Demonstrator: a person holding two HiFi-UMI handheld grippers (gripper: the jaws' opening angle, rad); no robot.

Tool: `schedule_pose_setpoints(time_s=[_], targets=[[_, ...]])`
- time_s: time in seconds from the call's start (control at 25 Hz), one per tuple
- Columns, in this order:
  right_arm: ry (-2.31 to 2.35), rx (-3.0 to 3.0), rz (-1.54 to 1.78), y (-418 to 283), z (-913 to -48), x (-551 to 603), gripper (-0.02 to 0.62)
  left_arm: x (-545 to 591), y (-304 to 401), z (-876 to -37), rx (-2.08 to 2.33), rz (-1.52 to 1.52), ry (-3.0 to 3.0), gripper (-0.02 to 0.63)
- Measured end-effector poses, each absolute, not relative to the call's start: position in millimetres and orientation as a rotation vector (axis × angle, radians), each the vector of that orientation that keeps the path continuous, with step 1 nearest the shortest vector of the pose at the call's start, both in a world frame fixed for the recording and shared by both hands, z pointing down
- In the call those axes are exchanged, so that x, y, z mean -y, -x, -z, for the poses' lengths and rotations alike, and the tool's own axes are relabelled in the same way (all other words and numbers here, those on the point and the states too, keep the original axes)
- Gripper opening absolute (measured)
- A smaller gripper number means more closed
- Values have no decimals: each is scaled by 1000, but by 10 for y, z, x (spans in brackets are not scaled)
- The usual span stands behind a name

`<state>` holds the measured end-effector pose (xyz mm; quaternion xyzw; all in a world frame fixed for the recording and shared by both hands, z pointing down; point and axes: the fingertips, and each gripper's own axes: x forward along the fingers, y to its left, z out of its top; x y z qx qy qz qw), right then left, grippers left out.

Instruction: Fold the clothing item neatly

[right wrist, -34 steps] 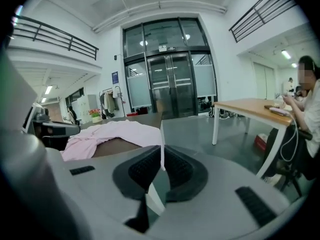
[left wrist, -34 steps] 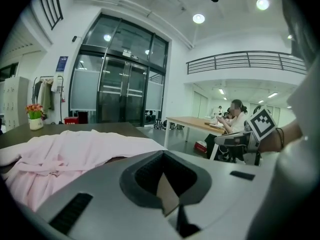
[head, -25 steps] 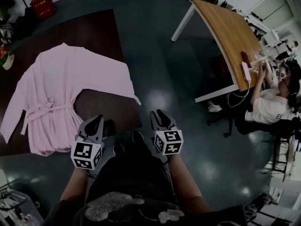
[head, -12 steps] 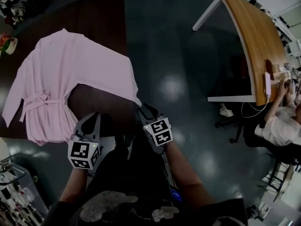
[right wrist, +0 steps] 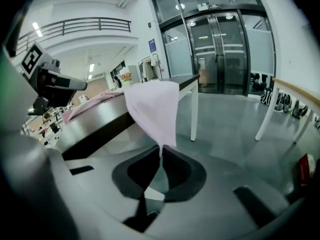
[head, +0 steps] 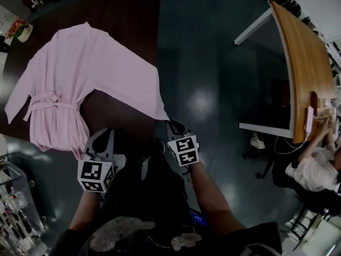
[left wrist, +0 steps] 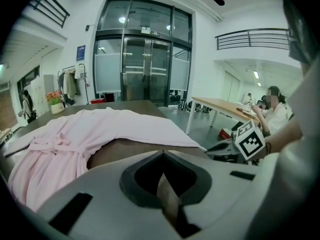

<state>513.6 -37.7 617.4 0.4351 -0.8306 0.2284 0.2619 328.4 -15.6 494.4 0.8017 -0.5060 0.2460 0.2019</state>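
My right claw (head: 173, 126) just closed its jaws onto the sleeve tip of the pale pink cloth robe (head: 80, 68). My left claw (head: 104, 135) is shut tight and empty, both tilted downward.

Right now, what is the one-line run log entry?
right gripper: jaws just closed onto hanging sleeve end of pale pink belted cloth robe | left gripper: shut, empty | robe: spread unfolded on dark brown table

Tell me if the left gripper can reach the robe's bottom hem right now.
Probably yes: the left gripper, shut and empty, sits right beside the hem with nothing between them; it would need to open first.
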Motion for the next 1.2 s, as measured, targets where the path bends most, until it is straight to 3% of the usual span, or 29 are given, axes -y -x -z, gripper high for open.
schedule_pose_setpoints(time_s=[0.48, 0.88, 1.2], targets=[[-1500, 2313, -433, -5115, -4680, 822, 11, 472, -2230, -4616, 1587, -481, -2201, 8], [-1729, 2243, -344, -4342, -3749, 957, 11, 622, -1214, -4270, 1555, -423, -2363, 8], [-1800, 2215, -278, -3390, -3634, 1216, 11, 667, -254, -4287, 1522, -406, -2387, 8]])
